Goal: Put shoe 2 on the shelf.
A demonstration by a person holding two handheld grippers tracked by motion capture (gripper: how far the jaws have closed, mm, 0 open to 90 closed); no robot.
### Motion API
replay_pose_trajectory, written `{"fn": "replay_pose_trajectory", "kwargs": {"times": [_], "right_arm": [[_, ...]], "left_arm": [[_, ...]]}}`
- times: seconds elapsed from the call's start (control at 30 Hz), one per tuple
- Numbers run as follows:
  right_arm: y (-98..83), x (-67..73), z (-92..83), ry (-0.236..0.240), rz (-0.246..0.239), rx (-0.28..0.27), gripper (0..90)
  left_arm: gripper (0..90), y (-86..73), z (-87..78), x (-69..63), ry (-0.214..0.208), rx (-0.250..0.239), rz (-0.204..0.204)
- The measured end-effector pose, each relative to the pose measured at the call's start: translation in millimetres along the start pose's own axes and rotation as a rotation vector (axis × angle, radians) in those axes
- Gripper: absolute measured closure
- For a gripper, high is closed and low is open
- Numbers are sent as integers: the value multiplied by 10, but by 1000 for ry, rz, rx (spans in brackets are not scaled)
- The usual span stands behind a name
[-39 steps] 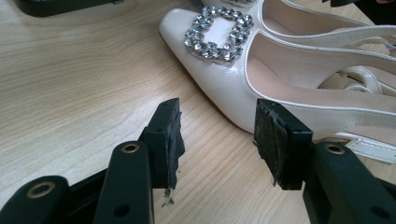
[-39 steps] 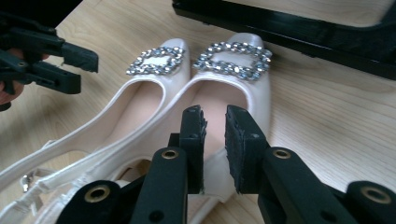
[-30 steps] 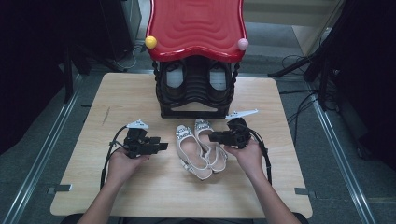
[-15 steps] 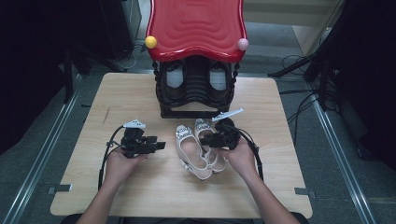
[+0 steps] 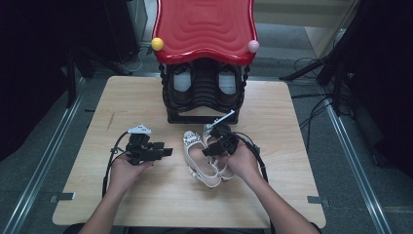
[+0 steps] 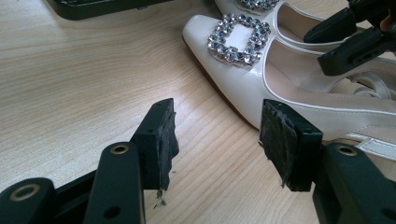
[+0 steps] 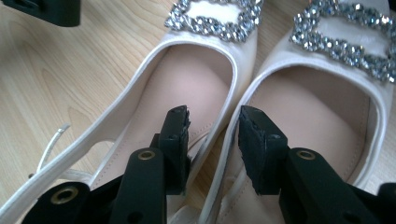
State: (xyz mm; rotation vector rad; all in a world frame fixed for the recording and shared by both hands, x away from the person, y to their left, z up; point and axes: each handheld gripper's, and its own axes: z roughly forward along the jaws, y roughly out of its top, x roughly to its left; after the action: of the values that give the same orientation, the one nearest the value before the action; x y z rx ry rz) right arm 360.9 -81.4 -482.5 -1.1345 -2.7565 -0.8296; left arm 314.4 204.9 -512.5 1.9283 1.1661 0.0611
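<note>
Cream patent shoes are being lain side by side on the wooden table [image 5: 146,204], toes towards the black shoe rack [image 5: 204,97]; the left shoe [image 5: 199,158] and the right shoe [image 5: 221,163] are touching along their inner edges, each being crowned by a rhinestone buckle [image 6: 238,37]; the right gripper [image 7: 212,140] is being held directly above them, its jaws straddling the two adjoining inner walls, one jaw being set inside each shoe; those jaws are standing apart and have just been opening, and the pads are not being pressed on the leather, a gap being seen on each side; the left gripper [image 6: 217,140] is being held low over bare wood just beside the left shoe's outer flank, the toe lying ahead and to the right of its jaws; its jaws are being kept wide apart with nothing between them; beyond the shoes, the rack is being topped by a red wavy roof [image 5: 204,27] with a yellow ball [image 5: 157,44] and a pink ball [image 5: 253,46] at its corners.
</note>
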Motion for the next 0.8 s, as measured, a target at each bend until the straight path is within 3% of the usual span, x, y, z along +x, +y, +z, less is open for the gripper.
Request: {"fn": "replay_pose_trajectory", "kwargs": {"times": [0.17,0.4,0.57,0.8], "right_arm": [[-10,-6,66,-8,29,69,619],[-13,106,108,-103,-48,90,726],[47,63,69,-87,7,148,851],[63,-19,-9,-36,-15,176,865]], "left_arm": [[459,1,1,5,-6,4,-3],[460,1,-25,30,2,-6,-6],[466,1,-65,60,4,-18,-14],[464,3,-120,134,17,-40,-32]]}}
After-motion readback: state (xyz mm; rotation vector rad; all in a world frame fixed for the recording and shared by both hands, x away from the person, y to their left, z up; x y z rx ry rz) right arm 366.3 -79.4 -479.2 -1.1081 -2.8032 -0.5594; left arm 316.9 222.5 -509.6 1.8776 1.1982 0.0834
